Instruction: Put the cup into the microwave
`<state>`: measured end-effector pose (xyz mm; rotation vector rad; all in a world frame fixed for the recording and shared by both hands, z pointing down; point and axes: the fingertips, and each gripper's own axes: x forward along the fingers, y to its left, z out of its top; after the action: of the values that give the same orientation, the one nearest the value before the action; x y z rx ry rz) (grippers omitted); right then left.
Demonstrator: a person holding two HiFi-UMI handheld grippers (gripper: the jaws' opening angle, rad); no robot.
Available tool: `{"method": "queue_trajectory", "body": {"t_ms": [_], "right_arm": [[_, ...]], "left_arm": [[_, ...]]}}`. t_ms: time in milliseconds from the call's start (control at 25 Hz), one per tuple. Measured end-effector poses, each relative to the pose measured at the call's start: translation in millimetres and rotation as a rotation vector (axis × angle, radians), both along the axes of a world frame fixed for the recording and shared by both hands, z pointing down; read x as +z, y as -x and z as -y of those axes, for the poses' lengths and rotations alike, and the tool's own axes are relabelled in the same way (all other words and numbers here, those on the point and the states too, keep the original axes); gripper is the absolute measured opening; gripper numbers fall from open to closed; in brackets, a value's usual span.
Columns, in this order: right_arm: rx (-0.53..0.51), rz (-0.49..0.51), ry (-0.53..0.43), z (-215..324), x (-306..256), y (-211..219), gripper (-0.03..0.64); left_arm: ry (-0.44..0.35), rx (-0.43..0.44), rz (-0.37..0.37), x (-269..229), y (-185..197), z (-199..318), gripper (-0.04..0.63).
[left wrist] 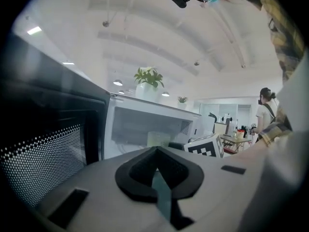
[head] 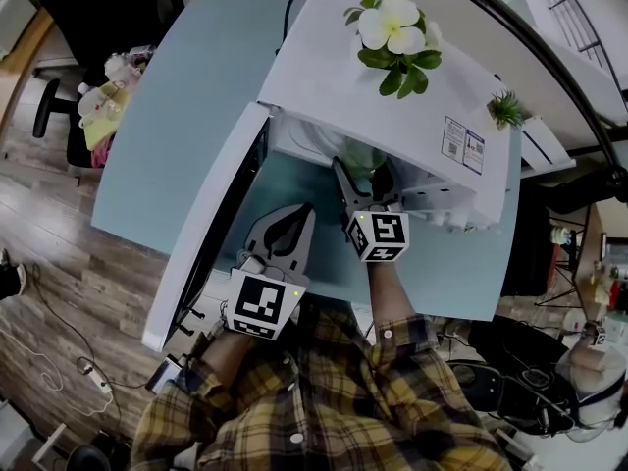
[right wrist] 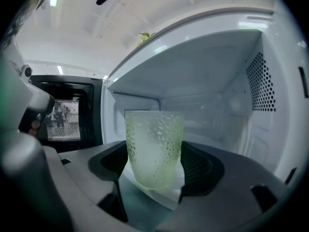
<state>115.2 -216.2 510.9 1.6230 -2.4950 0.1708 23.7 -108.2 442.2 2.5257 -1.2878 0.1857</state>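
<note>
A pale green, dimpled, see-through cup (right wrist: 154,149) stands upright between the jaws of my right gripper (right wrist: 155,170), which is shut on it. In the head view this gripper (head: 364,177) holds the cup (head: 361,155) at the mouth of the white microwave (head: 392,77). Its door (head: 211,224) is swung open to the left. The bare white cavity (right wrist: 217,105) lies straight ahead of the cup. My left gripper (head: 292,212) hangs shut and empty over the table, between the door and the right gripper; its pads meet at the tips (left wrist: 155,150).
The microwave sits on a light blue table (head: 167,116). On top of it stand a white-flowered plant (head: 392,27) and a small green plant (head: 505,108). The dark door window (left wrist: 48,144) is close on the left gripper's left. A chair with soft toys (head: 108,96) stands beyond the table.
</note>
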Motion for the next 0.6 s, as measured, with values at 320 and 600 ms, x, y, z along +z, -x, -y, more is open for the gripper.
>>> {"method": "queue_trajectory", "body": {"t_ms": [320, 600], "right_arm": [[0.006, 0.013, 0.039, 3.5, 7.3, 7.5, 0.342], [0.055, 0.032, 0.009, -10.8, -1.4, -3.0, 0.342]], "left_arm": [[0.009, 0.015, -0.006, 3.7, -0.4, -7.0, -0.009], [0.005, 0.043, -0.008, 2.2, -6.7, -11.8, -0.01]]}}
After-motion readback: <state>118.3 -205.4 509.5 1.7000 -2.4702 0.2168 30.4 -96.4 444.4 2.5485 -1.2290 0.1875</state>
